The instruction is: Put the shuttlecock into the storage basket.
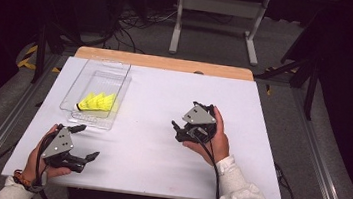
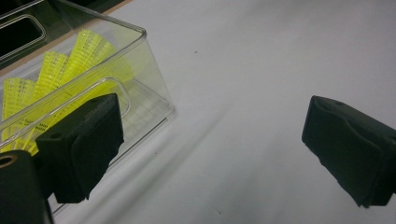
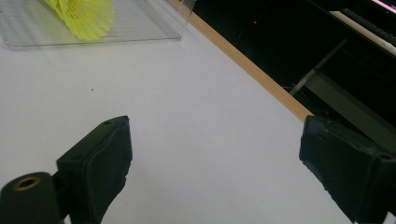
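Observation:
A clear plastic bin [image 1: 80, 79] stands on the left half of the white table [image 1: 164, 98], with yellow shuttlecocks [image 1: 97, 102] lying inside it. My left gripper [image 1: 86, 142] is held near the front left corner, just in front of the bin, open and empty. In the left gripper view the bin [image 2: 148, 70] and the shuttlecocks [image 2: 70, 70] sit close behind the left jaw of the gripper [image 2: 215, 149]. My right gripper [image 1: 184, 114] hovers over the table's middle right, open and empty, pointing toward the bin [image 3: 154, 32] and a shuttlecock [image 3: 86, 14]; its jaws [image 3: 215, 172] stand wide apart.
A wooden strip [image 1: 163, 63] runs along the table's far edge. Beyond it are a white metal stand [image 1: 219, 14] and cables on the grey floor. Bare white tabletop lies between the two grippers.

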Demonstrator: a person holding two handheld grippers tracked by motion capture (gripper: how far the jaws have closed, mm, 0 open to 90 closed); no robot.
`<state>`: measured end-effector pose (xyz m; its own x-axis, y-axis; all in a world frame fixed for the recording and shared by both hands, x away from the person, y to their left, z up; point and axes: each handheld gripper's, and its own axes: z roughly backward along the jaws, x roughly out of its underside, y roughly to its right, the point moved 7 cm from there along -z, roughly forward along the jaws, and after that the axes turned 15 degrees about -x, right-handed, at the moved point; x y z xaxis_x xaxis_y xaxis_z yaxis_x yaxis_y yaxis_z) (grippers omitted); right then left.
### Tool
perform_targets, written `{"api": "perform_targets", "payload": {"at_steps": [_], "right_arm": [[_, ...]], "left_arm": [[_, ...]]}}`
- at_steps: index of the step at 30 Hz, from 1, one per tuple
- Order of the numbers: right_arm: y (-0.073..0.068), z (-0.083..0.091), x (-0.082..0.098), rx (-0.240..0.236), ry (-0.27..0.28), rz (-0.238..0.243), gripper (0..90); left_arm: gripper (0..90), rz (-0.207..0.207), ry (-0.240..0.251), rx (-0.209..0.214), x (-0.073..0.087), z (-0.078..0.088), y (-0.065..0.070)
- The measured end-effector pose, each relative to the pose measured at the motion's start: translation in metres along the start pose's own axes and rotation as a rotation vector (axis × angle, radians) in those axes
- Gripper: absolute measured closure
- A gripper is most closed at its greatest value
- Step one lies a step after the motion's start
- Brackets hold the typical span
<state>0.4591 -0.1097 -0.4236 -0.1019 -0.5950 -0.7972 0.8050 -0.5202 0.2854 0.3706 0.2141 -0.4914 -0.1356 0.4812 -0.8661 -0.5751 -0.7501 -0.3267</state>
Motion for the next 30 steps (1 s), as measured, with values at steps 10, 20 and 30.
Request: {"api": "perform_targets", "payload": {"at_steps": [10, 20, 30], "right_arm": [[-0.002, 0.007, 0.010, 0.004, -0.002, 0.011, 9.6], [-0.007, 0.018, 0.017, -0.021, 0.062, 0.013, 7.7], [-0.010, 0.024, 0.028, -0.030, 0.075, 0.000, 6.6]], "left_arm": [[6.4, 0.001, 0.001, 0.001, 0.000, 0.000, 0.000], [6.4, 0.001, 0.001, 0.000, 0.000, 0.000, 0.000], [6.5, 0.004, 0.002, 0.001, 0.000, 0.001, 0.000]]}}
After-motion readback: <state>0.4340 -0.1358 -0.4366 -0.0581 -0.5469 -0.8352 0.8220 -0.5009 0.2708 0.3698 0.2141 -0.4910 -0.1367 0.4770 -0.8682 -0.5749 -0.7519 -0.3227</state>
